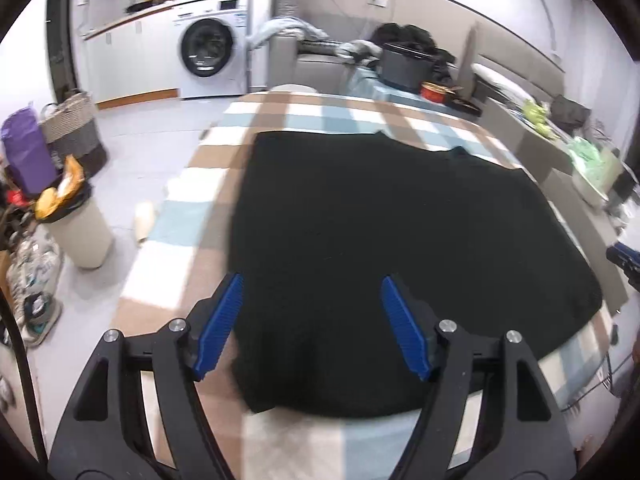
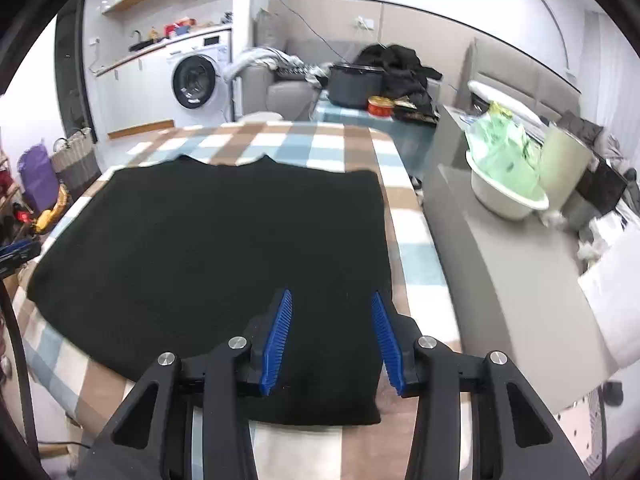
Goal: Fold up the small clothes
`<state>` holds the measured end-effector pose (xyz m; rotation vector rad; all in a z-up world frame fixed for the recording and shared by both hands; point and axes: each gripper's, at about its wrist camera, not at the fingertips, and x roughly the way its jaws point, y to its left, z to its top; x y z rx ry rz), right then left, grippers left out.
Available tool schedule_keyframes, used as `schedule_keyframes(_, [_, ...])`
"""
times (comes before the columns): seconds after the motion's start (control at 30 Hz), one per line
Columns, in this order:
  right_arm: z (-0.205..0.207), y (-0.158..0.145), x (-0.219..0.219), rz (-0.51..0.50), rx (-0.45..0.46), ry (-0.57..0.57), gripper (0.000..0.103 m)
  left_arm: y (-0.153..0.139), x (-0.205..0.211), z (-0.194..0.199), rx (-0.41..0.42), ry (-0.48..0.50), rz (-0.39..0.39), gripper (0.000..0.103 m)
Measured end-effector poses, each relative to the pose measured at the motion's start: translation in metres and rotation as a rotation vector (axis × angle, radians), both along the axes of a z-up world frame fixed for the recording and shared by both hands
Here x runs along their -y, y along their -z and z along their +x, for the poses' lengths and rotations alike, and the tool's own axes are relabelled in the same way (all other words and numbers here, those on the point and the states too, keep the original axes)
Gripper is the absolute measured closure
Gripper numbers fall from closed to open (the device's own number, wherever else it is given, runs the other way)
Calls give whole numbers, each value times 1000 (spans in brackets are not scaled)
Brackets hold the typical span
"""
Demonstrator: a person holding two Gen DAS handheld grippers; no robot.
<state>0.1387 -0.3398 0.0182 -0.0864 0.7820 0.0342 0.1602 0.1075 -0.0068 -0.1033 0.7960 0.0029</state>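
Note:
A black garment (image 1: pixel 400 248) lies flat on the checked brown, blue and white table cover (image 1: pixel 176 216). It also shows in the right wrist view (image 2: pixel 224 248) on the same cover (image 2: pixel 416 248). My left gripper (image 1: pixel 312 288) is open and empty above the garment's near left corner. My right gripper (image 2: pixel 330 300) is open and empty above the garment's near right corner. The right gripper's tip (image 1: pixel 624 260) shows at the right edge of the left wrist view. The left gripper's tip (image 2: pixel 16 254) shows at the left edge of the right wrist view.
A grey counter (image 2: pixel 500 264) with a white bowl of green cloth (image 2: pixel 504 176) stands right of the table. A beige bin (image 1: pixel 80 224), a purple bag (image 1: pixel 26 156) and a woven basket (image 1: pixel 74 132) stand on the floor at left. A washing machine (image 1: pixel 210 52) is at the back.

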Motion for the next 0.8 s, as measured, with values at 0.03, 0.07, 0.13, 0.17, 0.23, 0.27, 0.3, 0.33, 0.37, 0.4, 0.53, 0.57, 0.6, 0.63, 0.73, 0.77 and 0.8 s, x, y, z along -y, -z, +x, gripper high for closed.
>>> schedule_keyframes(0.03, [2, -3, 2, 9, -1, -5, 60, 0, 8, 6, -9, 34, 3, 31])
schedule_keyframes(0.07, [4, -7, 1, 22, 2, -15, 59, 0, 18, 13, -14, 73, 2, 30])
schedule_keyframes(0.13, [11, -5, -8, 69, -10, -64, 50, 3, 38, 28, -29, 134, -18, 30])
schedule_keyframes(0.17, [14, -1, -14, 90, -23, -87, 45, 6, 45, 35, -42, 156, -30, 30])
schedule_keyframes(0.23, [25, 15, -33, 122, -61, -128, 45, 13, 61, 51, -70, 207, -65, 30])
schedule_keyframes(0.27, [34, 26, -43, 142, -81, -142, 45, 18, 69, 60, -84, 220, -74, 30])
schedule_keyframes(0.3, [41, 34, -51, 150, -101, -146, 45, 23, 77, 69, -106, 235, -77, 30])
schedule_keyframes(0.33, [48, 42, -60, 160, -117, -150, 45, 28, 82, 75, -120, 243, -75, 30])
schedule_keyframes(0.37, [56, 50, -70, 165, -128, -161, 45, 35, 89, 82, -138, 249, -70, 30])
schedule_keyframes(0.4, [64, 57, -79, 160, -143, -173, 45, 40, 94, 87, -149, 259, -63, 30])
schedule_keyframes(0.53, [80, 73, -98, 101, -186, -205, 45, 53, 107, 99, -149, 272, 12, 29])
schedule_keyframes(0.57, [83, 74, -98, 86, -183, -202, 44, 53, 106, 100, -151, 266, 15, 29])
schedule_keyframes(0.6, [85, 73, -96, 75, -181, -202, 44, 53, 104, 102, -153, 257, 13, 29])
schedule_keyframes(0.63, [87, 73, -92, 54, -184, -186, 44, 53, 98, 104, -155, 237, 12, 29])
schedule_keyframes(0.73, [93, 75, -64, 4, -180, -97, 39, 53, 72, 104, -156, 148, 23, 29])
schedule_keyframes(0.77, [95, 75, -47, 8, -180, -54, 39, 53, 64, 104, -153, 128, 22, 29])
schedule_keyframes(0.8, [96, 75, -35, 11, -176, -23, 39, 53, 54, 104, -154, 104, 19, 29])
